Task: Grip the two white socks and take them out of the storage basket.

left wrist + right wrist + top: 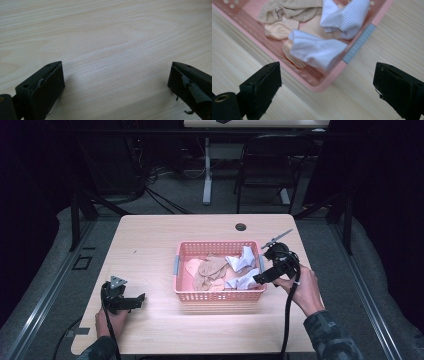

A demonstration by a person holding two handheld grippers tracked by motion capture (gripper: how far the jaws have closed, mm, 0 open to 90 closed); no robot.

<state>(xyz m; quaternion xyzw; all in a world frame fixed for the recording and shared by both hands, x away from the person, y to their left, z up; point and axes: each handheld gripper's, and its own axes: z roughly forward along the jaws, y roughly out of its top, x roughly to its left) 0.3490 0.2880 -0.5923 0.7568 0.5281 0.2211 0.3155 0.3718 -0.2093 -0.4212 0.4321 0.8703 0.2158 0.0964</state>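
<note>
A pink basket (220,296) sits mid-table, holding white socks (241,260) and tan socks (210,268). My right gripper (260,279) hovers at the basket's near right corner, open, nothing between its jaws. In the right gripper view the basket's corner (322,86) lies between the open jaws (328,82), with a white ribbed sock (317,51) just inside the rim and tan socks (289,10) behind it. My left gripper (141,299) rests on the table at the front left, open and empty. In the left gripper view its open jaws (116,77) frame bare wood.
The light wooden table (150,240) has a cable hole (241,227) near its far edge. A dark chair (270,165) and a desk leg (207,175) stand beyond the table. Bare wood surrounds the basket on all sides.
</note>
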